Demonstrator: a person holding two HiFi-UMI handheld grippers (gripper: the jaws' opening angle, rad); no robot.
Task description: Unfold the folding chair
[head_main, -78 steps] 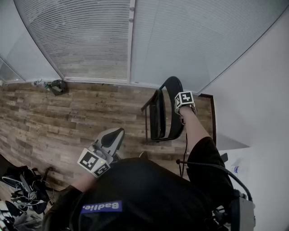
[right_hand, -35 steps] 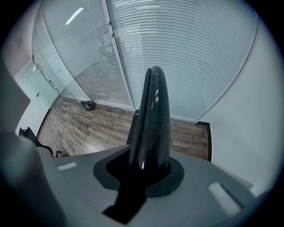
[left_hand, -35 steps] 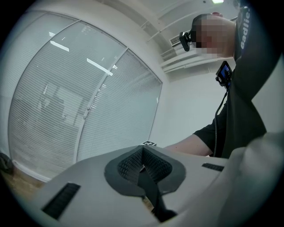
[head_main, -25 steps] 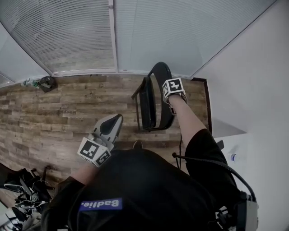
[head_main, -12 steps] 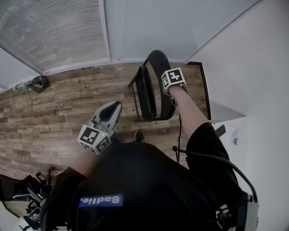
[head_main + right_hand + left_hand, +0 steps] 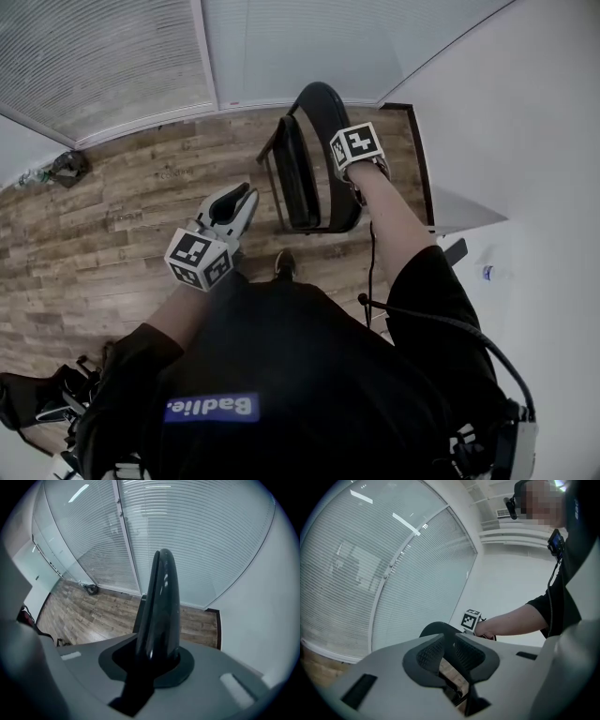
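A black folding chair (image 6: 302, 178) stands folded on the wood floor near the wall corner. My right gripper (image 6: 345, 167) points steeply down and is shut on the top of the curved backrest (image 6: 161, 597), which fills the gap between its jaws in the right gripper view. My left gripper (image 6: 244, 199) is held about level to the left of the chair, a short way from the folded seat and apart from it. Its jaws have just been opening: a narrow gap shows between the pads (image 6: 429, 654), with nothing in it. The chair's top (image 6: 436, 628) shows beyond them.
Windows with blinds (image 6: 112, 56) run along the far side and a white wall (image 6: 525, 141) stands on the right. A dark object (image 6: 67, 166) lies by the window at left. Bags and cables (image 6: 37, 403) lie at lower left. My shoe (image 6: 284, 265) is near the chair's legs.
My left gripper has moved lower and closer to the chair, and its fingers have parted a little. The right gripper has kept its hold on the backrest.
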